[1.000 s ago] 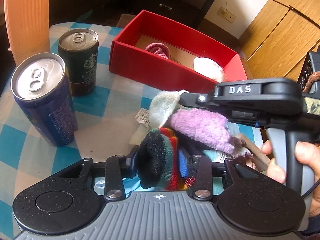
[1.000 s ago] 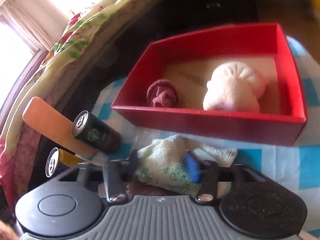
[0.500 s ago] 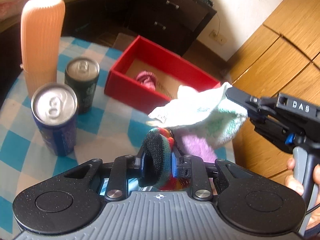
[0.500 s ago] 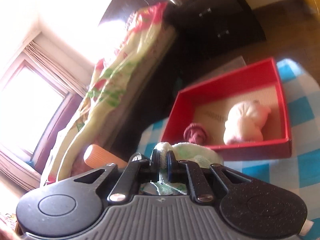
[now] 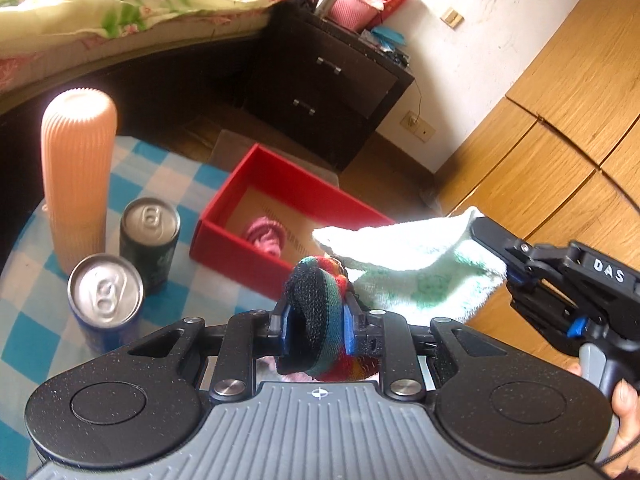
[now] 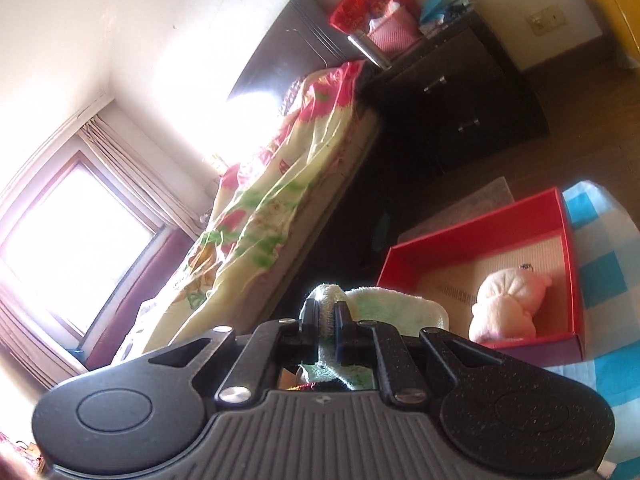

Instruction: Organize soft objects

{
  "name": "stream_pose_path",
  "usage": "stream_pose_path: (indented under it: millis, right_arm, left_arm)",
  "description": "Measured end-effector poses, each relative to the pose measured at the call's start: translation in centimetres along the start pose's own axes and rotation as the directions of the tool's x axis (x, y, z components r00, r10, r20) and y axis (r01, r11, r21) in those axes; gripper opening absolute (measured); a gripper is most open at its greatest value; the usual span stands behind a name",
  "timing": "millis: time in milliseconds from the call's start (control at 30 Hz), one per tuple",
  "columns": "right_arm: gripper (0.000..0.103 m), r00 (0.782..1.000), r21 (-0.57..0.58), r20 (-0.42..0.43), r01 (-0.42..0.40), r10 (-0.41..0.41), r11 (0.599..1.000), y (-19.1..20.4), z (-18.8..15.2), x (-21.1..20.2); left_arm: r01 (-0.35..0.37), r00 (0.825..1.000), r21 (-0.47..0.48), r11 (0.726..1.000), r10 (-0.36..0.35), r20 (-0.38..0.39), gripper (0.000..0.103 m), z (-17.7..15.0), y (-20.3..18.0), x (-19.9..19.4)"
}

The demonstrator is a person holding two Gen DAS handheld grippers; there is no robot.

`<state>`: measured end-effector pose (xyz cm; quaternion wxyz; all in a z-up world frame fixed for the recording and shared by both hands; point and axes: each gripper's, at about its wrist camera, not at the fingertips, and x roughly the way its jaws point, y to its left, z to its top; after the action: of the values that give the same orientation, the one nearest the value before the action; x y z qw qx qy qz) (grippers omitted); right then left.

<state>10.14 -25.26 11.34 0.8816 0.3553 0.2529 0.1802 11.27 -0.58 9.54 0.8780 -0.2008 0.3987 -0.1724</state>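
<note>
**Op:** L gripper (image 5: 316, 322) clamped on the striped sock (image 5: 316, 312), rolled into a ball, held up off the table (image 5: 24, 344). R gripper (image 6: 328, 318) pinched tight on an edge of the white-green cloth (image 5: 416, 268); rest of the cloth hangs loose below. Both items airborne, near side of the red box (image 5: 236, 248).

**Obs:** What's in the box already?

**Op:** Pink rolled sock (image 5: 266, 236) toward one end, pale plush toy (image 6: 504, 304) toward the other. Bare cardboard between them, so I'd judge that's the drop zone.

**Obs:** Which goes first?

**Op:** Sock, I think. It's compact, so just carry it over the near wall, lower into the gap, then let go. Don't release high; a ball may roll or bounce out.

**Obs:** And the cloth?

**Op:** Trickier. It's limp and wide, so the trailing part could drape over the rim. I'd bring it in low, let the hanging end touch the floor of the box first, then open up. Also keep L path away from the two cans (image 5: 150, 236) and the ribbed orange cup (image 5: 78, 176); they stand close to the box corner.
</note>
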Motion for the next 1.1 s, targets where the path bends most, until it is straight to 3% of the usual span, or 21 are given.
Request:
stream_pose_path:
  millis: [200, 600, 1100]
  right_arm:
    - [0.0, 0.999, -0.013, 0.041, -0.003, 0.004, 1.0, 0.4, 0.7, -1.1]
    - [0.0, 0.992, -0.084, 0.101, 0.081, -0.072, 0.993, 1.0, 1.3, -2.9]
    - [0.0, 0.984, -0.163, 0.119, 0.15, -0.132, 0.975, 2.7, 2.1, -1.6]
  left_arm:
    - [-0.013, 0.999, 0.02, 1.0, 0.012, 0.037, 0.024, 1.2, -1.2, 0.4]
    - [-0.047, 0.997, 0.051, 0.998, 0.044, 0.058, 0.025, 2.0, -3.0, 1.7]
    - [-0.093, 0.993, 0.112, 0.989, 0.084, 0.082, 0.025, 4.1, -4.9, 4.2]
